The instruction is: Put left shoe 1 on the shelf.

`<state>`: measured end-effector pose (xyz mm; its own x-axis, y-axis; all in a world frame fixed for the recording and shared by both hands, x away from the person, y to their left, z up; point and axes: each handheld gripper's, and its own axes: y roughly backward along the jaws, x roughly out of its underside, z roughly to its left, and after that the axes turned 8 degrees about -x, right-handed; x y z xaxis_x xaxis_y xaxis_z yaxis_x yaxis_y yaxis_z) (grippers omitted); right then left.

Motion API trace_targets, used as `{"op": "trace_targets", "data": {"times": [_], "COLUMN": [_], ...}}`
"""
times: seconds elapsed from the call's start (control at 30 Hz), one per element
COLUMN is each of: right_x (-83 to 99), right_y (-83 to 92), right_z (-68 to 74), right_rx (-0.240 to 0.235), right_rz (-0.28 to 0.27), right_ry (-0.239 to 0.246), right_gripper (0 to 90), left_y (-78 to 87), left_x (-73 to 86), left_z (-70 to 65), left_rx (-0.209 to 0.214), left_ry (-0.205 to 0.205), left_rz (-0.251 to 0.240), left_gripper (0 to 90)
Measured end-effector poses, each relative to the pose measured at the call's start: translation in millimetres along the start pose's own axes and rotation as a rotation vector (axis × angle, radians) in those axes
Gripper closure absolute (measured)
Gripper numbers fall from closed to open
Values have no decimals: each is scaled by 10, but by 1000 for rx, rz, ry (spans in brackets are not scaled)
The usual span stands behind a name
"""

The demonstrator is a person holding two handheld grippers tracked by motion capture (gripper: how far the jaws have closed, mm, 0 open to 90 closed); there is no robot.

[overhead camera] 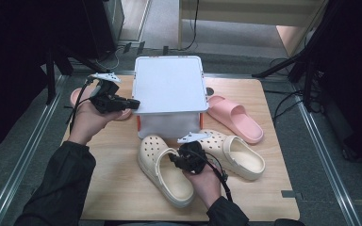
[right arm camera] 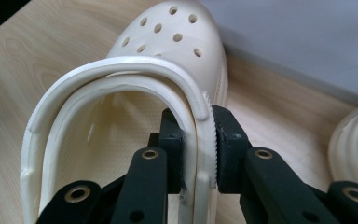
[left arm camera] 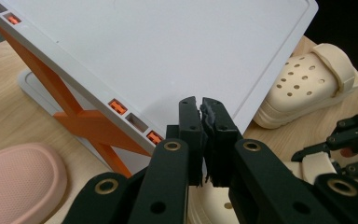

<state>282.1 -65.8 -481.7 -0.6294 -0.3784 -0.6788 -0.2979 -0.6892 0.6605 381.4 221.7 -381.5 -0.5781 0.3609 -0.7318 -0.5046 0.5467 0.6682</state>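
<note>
Cream foam clog (overhead camera: pixel 165 172) lies near my side of the table, its long axis running away toward the white box (overhead camera: pixel 169 84). My right gripper (right arm camera: pixel 199 149) pinches its side wall and strap from the heel end. My left gripper (left arm camera: pixel 201 135), closed and empty, waits beside the box's corner.

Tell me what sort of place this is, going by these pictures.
Probably a lab or studio set up for recording handling tasks, not a home: a wooden table framed by metal floor rails, dark stands with trailing cables, and shoes laid out beside a white storage box.
</note>
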Motion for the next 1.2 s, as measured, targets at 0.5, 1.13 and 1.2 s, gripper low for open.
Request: {"op": "trace_targets", "data": {"times": [0.5, 1.13, 1.2], "right_x": [-473, -386, -382], "right_y": [-139, -77, -32], "right_z": [-366, -289, -272], "right_rx": [108, 104, 96], "right_rz": [-94, -119, -122], "right_ry": [-64, -32, -27], "right_gripper": [770, 593, 581], "left_y": [-26, -20, -20], "left_x": [-3, 13, 12], "left_z": [-22, -5, -6], "left_rx": [25, 31, 31], "left_ry": [-7, 2, 2], "left_rz": [-3, -5, -5], "left_gripper": [870, 890, 890]}}
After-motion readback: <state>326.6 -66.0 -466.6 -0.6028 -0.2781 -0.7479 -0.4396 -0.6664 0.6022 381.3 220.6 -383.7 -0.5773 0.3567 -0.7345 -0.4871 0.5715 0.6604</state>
